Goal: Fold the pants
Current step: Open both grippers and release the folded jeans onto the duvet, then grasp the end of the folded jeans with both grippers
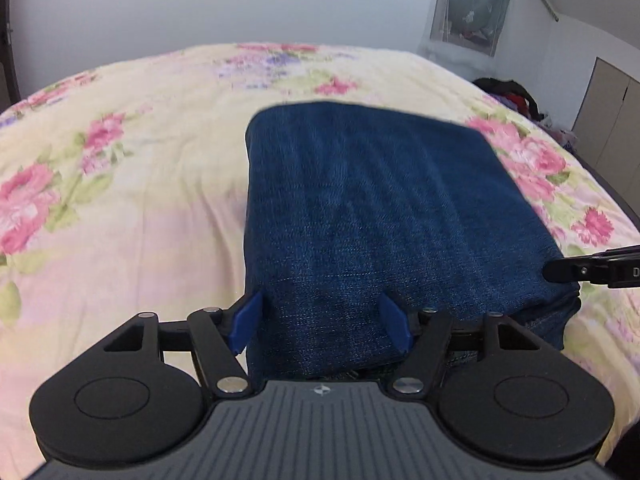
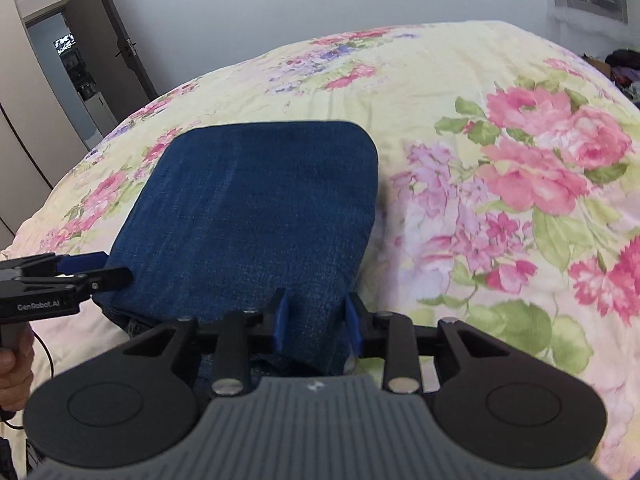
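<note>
The blue denim pants (image 1: 372,200) lie folded into a flat rectangle on the floral bedspread (image 1: 120,184). My left gripper (image 1: 322,322) is open wide at the near left corner of the fold, with one blue pad off the left edge and the other over the denim. My right gripper (image 2: 317,326) stands open at the near right edge of the pants (image 2: 256,208), with denim between its pads but no visible pinch. In the right wrist view the left gripper (image 2: 106,267) comes in from the left, with a hand (image 2: 14,364) on its handle. A black finger (image 1: 568,271) of the right gripper shows at the denim's right edge.
The bedspread (image 2: 500,184) spreads wide around the pants on all sides. A dark heap of clothes (image 1: 516,96) sits past the bed's far right edge, by a cupboard (image 1: 608,100). A door (image 2: 116,44) stands open at the far left.
</note>
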The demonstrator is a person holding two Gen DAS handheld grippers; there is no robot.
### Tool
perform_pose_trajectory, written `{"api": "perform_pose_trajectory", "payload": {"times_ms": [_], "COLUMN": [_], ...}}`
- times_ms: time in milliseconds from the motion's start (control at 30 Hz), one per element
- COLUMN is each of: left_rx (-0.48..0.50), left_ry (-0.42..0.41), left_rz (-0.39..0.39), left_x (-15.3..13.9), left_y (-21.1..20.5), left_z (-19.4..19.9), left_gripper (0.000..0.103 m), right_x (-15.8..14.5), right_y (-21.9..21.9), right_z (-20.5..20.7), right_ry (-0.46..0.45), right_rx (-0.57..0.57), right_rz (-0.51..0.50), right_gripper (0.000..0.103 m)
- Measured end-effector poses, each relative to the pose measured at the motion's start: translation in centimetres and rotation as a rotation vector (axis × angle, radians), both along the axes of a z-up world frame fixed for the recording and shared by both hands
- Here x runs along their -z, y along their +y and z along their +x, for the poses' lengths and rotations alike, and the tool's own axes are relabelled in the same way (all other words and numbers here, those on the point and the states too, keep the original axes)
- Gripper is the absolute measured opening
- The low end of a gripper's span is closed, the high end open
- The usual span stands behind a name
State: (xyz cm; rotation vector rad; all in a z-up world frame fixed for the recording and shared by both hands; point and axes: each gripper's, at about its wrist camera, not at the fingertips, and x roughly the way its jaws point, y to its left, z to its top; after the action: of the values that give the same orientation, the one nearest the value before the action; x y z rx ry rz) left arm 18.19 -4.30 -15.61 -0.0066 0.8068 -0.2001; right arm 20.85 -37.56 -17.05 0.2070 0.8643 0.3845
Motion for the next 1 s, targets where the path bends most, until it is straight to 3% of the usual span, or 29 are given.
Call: {"api": "perform_pose_trajectory", "payload": {"times_ms": [67, 200, 300, 467, 633, 833, 1000], "left_rx": [-0.002, -0.013, -0.023, -0.026, -0.018, -0.006, 0.0], "left_ry": [0.016, -0.008, -0.088, -0.101, -0.085, -0.027, -0.034], "left_rz": [-0.016, -0.037, -0.071, -0.1, -0.074, -0.064, -0.052], "left_x": [-0.1, -1.1, -2.3, -3.3, -3.0, -1.0, -0.4], "left_y": [0.3, 1.0, 2.2, 2.8, 1.8, 0.8, 0.6], "left_z": [0.1, 0.3, -0.4, 0.7, 2.2, 3.4, 3.2], "left_gripper": [0.083, 0.074, 0.074, 0.074, 0.074, 0.075, 0.082], "right_x": [0.6, -0.9, -3.1, -5.6, -6.5, -4.5, -2.8], "right_y": [0.0, 1.0, 1.8, 3.1, 4.3, 6.0, 6.2], "right_z": [-0.5, -1.0, -1.6, -1.6, 3.7, 10.9, 14.5], "right_ry": [0.037, 0.021, -0.041, -0.182, -0.183, -0.134, -0.086], "right_rx": [-0.006, -0.014, -0.011, -0.019, 0.028, 0.05, 0.083], "right_rz": [0.004, -0.08, -0.12, -0.143, -0.18, -0.19, -0.168], "right_gripper": [0.028, 0.028, 0.028, 0.029, 0.029, 0.03, 0.03]}}
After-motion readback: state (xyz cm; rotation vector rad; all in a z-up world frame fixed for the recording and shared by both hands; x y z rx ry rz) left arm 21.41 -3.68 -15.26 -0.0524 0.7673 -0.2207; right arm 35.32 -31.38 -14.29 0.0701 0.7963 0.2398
